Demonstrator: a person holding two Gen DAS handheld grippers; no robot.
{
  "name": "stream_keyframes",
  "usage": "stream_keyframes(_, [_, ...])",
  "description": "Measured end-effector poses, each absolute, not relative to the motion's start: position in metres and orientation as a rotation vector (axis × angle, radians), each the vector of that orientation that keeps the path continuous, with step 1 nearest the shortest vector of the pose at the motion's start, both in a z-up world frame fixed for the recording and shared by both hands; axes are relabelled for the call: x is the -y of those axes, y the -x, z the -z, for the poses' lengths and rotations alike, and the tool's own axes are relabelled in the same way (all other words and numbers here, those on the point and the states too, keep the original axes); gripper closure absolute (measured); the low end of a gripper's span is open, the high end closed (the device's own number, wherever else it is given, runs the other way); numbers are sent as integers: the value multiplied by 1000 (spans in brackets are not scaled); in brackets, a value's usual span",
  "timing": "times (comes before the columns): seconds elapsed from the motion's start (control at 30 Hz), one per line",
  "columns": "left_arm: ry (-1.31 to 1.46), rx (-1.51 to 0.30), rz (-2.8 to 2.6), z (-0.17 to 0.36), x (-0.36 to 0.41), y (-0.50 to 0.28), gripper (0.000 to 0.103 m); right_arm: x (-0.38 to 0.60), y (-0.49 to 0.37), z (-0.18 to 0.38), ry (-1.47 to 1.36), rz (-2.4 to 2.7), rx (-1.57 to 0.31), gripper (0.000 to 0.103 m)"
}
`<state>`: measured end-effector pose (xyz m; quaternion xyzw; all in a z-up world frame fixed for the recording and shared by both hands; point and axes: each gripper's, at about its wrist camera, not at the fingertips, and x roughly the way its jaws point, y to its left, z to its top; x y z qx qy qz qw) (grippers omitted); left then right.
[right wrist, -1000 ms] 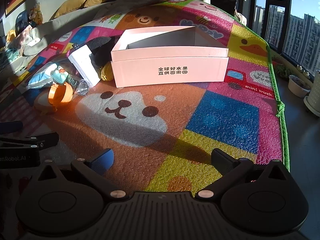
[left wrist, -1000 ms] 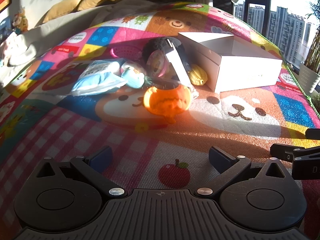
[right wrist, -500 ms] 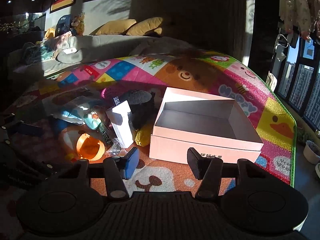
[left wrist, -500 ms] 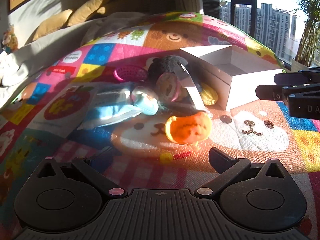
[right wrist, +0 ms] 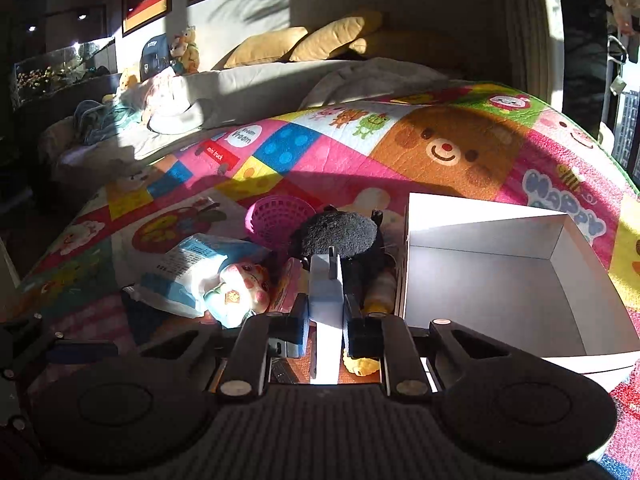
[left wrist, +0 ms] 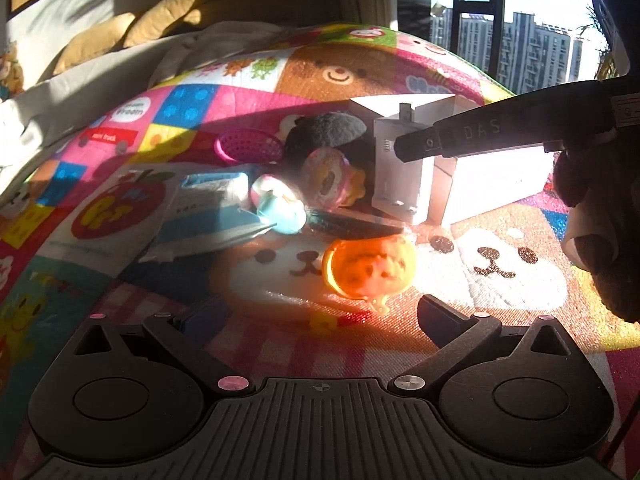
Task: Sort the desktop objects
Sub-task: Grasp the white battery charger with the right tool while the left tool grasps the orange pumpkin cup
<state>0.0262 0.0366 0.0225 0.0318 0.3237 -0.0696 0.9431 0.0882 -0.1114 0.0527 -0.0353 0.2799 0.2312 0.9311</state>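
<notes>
Right gripper: jaws closed on white slim box, centre frame, upright, just left of open pink carton. Left gripper: wide open, nothing held, low over mat w/ orange pumpkin cup just ahead. Crowding the box: black plush, pink basket, blue wipes pack, piggy toy, yellow item below jaws. Left view only: pumpkin cup, round pink toy, right gripper's finger across upper right. Surface: cartoon play mat; sofa w/ yellow cushions behind, windows at right
</notes>
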Motion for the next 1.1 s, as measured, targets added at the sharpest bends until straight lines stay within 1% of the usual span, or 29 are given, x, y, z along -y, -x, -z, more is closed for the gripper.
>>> stream_keyframes(0.07, [-85, -652, 160, -23, -28, -28, 0, 136, -74, -59, 7, -491, -590, 86])
stream_keyframes(0.13, [-96, -650, 178, -22, -19, -30, 0, 161, -63, -57, -67, -503, -649, 86])
stream_keyframes(0.23, [-103, -658, 199, -20, -8, -34, 0, 200, -55, -39, -185, -507, -780, 85])
stream_keyframes(0.3, [-115, -668, 201, -16, -2, -39, 0, 215, -51, -33, -173, -421, -763, 71])
stream_keyframes(0.33, [-124, -674, 197, -13, 1, -42, 0, 226, -48, -33, -168, -361, -724, 53])
stream_keyframes(0.37, [-132, -680, 195, -11, 3, -43, 0, 235, -48, -35, -180, -327, -689, 42])
stream_keyframes(0.4, [-135, -683, 195, -10, 4, -45, 0, 244, -48, -37, -196, -297, -658, 39])
stream_keyframes(0.43, [-135, -683, 195, -10, 4, -46, 0, 255, -53, -41, -218, -259, -623, 34])
stream_keyframes(0.53, [-137, -679, 191, -11, 4, -49, 0, 282, -77, -47, -298, -133, -537, 13])
stream_keyframes(0.67, [-130, -673, 182, -14, -2, -49, 0, 303, -115, -42, -399, -46, -522, 12])
stream_keyframes(0.8, [-125, -671, 180, -16, -10, -50, 0, 303, -138, -33, -473, -110, -550, 12])
stream_keyframes(0.83, [-124, -670, 179, -17, -12, -50, 0, 300, -140, -33, -479, -136, -561, 12])
stream_keyframes(0.87, [-121, -668, 180, -17, -13, -49, 0, 297, -141, -34, -478, -145, -562, 8])
stream_keyframes(0.93, [-112, -665, 181, -18, -16, -49, 0, 291, -140, -37, -467, -162, -563, 6])
stream_keyframes(1.1, [-87, -658, 180, -19, -19, -49, 0, 274, -126, -41, -431, -279, -583, 6])
